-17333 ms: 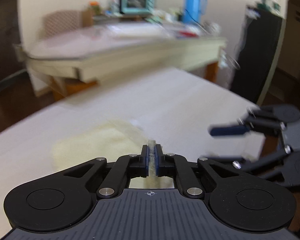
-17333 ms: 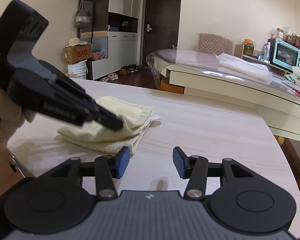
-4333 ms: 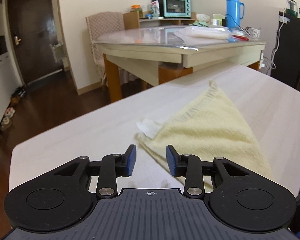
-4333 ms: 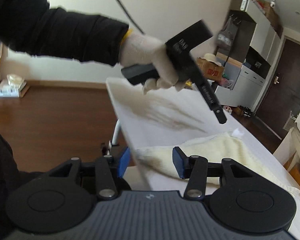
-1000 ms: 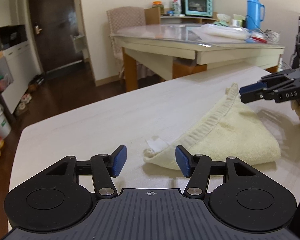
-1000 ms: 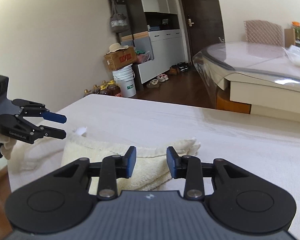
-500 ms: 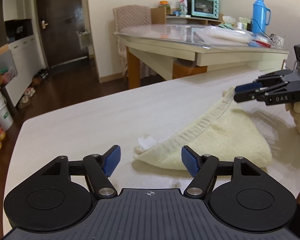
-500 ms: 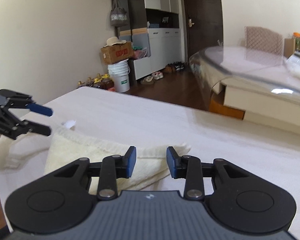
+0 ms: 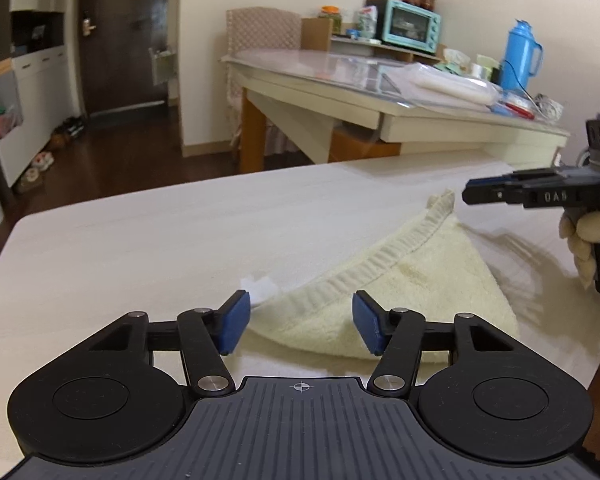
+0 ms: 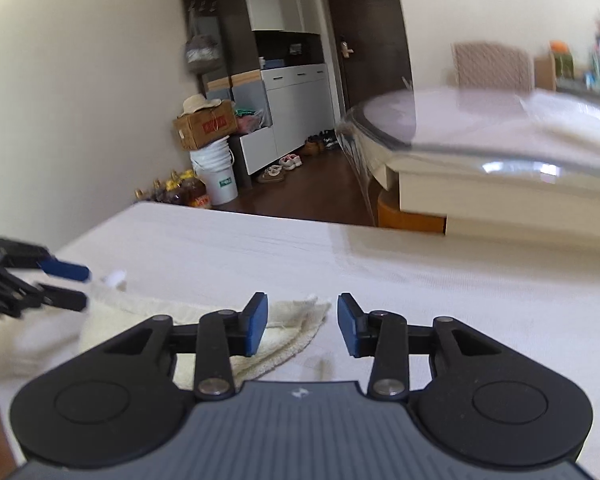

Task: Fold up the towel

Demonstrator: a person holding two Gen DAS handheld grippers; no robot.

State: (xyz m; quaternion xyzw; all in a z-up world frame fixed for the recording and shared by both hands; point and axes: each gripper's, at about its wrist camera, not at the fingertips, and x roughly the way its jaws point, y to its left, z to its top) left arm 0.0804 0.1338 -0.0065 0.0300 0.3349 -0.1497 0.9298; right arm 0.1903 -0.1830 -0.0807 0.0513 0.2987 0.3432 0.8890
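Observation:
A pale yellow towel (image 9: 420, 280) lies folded on the white table (image 9: 140, 240), with a white label (image 9: 260, 286) at its near corner. My left gripper (image 9: 300, 326) straddles that corner. Its jaws are closing, and the pads stand clear of the cloth. In the right wrist view, my right gripper (image 10: 302, 326) hovers over the towel's (image 10: 284, 328) other pointed corner. Its jaws are opening with the corner tip between them, untouched. Each gripper also shows in the other's view: the right gripper (image 9: 496, 194) held by a gloved hand (image 9: 588, 236), and the left gripper (image 10: 66, 284) at the far left.
A second table (image 9: 380, 92) with a glass top stands beyond, bearing a teal oven (image 9: 410, 32) and a blue flask (image 9: 520, 56). A chair (image 9: 260, 36) stands behind it. On the floor by the cabinets are a white bucket (image 10: 216, 178), a box and shoes.
The left jaws widened and then narrowed again around the towel's labelled corner. The right gripper shifted sideways along the towel's edge to its pointed corner, and its jaws parted slightly.

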